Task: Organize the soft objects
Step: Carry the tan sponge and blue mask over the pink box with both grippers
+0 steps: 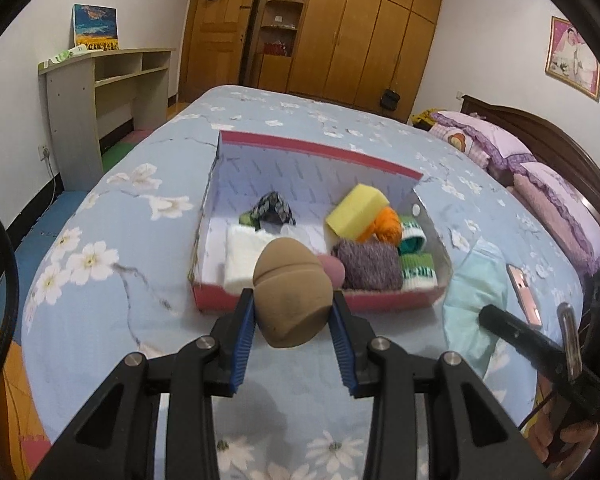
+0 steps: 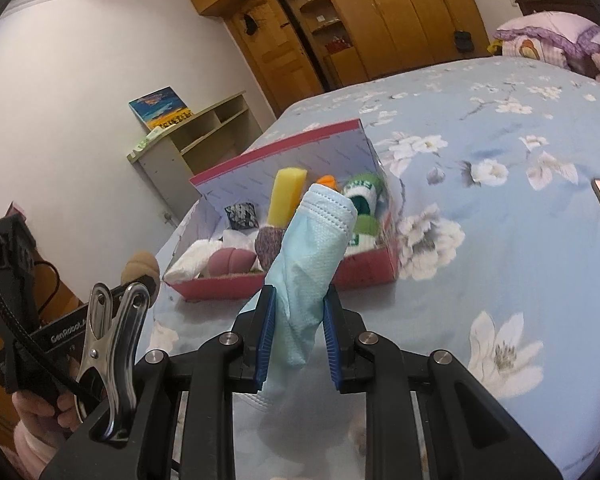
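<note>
Nearest the left wrist camera, the left gripper (image 1: 293, 312) was clenched part-way open on a tan, egg-shaped makeup sponge (image 1: 293, 294), its blue ribbed pads pressing the sponge's two sides and holding it clear of the bedspread. In the right wrist view, the right gripper (image 2: 299, 314) was closed tight on a pale blue, crumpled disposable face mask (image 2: 306, 258); the mask stood up between the pads, with its pleated end above the fingertips and a tail of it hanging below them. A shiny metal spring clip (image 2: 110, 344) sat on the right gripper's body at the lower left of that view.

Just beyond both grippers, a shallow red cardboard box (image 1: 380, 300) with a white patterned lining lay on the light blue floral bedspread (image 1: 100, 240). Inside it, at the near wall, lay a folded white cloth (image 1: 242, 258), a pink makeup sponge (image 2: 232, 261) and a purple ball of yarn (image 1: 369, 266). Behind them were a yellow foam block (image 1: 356, 210), an orange ball of yarn (image 1: 386, 222), green-and-white knitted socks (image 1: 418, 270) at the right end, and a dark patterned fabric piece (image 1: 274, 208) near the back wall.

A pink phone (image 1: 524, 294) lay on the bedspread to the right of the box. Farther off stood purple frilled pillows (image 1: 496, 142), a pale open shelf unit (image 1: 100, 92) and a brown wooden wardrobe (image 1: 360, 32).
</note>
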Demonstrator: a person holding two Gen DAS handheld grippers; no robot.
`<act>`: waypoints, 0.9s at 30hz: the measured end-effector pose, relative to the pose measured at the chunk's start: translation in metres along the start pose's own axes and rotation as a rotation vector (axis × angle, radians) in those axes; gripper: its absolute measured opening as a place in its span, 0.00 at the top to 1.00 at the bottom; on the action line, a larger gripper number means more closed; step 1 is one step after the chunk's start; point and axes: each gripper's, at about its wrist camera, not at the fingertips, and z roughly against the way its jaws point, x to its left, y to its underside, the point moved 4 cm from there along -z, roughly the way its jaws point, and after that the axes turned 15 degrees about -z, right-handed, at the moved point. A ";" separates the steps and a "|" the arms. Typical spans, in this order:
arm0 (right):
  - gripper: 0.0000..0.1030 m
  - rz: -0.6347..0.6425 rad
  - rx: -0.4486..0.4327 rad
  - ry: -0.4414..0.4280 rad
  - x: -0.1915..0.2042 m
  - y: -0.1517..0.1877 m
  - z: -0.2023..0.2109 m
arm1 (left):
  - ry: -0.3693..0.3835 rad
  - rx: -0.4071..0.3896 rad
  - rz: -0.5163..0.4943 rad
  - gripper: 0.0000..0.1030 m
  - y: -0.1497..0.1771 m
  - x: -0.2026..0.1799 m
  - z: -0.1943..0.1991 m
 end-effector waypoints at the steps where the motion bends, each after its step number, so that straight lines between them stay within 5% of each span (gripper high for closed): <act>1: 0.77 0.001 0.002 -0.001 0.001 -0.002 -0.001 | -0.001 -0.005 0.000 0.63 -0.003 0.001 -0.003; 27: 0.77 0.114 -0.031 0.040 0.018 -0.068 -0.055 | -0.066 -0.020 0.010 0.63 -0.056 0.032 -0.093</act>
